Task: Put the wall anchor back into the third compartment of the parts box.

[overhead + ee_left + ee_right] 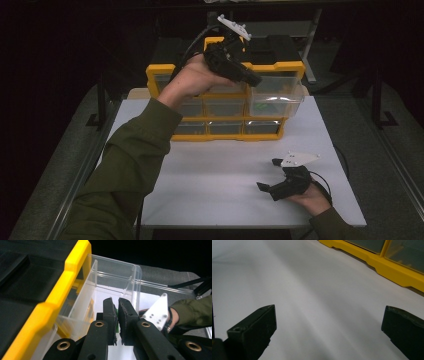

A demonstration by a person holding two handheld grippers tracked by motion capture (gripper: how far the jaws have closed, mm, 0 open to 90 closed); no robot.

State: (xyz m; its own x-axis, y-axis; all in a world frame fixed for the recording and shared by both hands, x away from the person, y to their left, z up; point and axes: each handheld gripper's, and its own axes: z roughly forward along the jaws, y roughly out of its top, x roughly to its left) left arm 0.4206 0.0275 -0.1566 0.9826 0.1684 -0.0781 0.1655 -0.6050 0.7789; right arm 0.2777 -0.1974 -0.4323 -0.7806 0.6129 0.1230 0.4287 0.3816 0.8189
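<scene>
White tabletop (220,175), seen from above, bearing a yellow drawer cabinet (165,70) at its far edge. The cabinet has a black top panel (277,47) and rows of clear drawers; one clear drawer (280,97) at the upper right stands pulled out toward the viewer (a small green item (267,100) lies inside it, too small to identify). Grey floor (65,145) flanks the tabletop on both sides, with dark metal frame legs (100,100) standing on it.

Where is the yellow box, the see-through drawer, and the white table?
yellow box (159,70), high view, top left corner of frame.
see-through drawer (113,273), left gripper view, clear side wall.
white table (220,170), high view, bare middle.
</scene>
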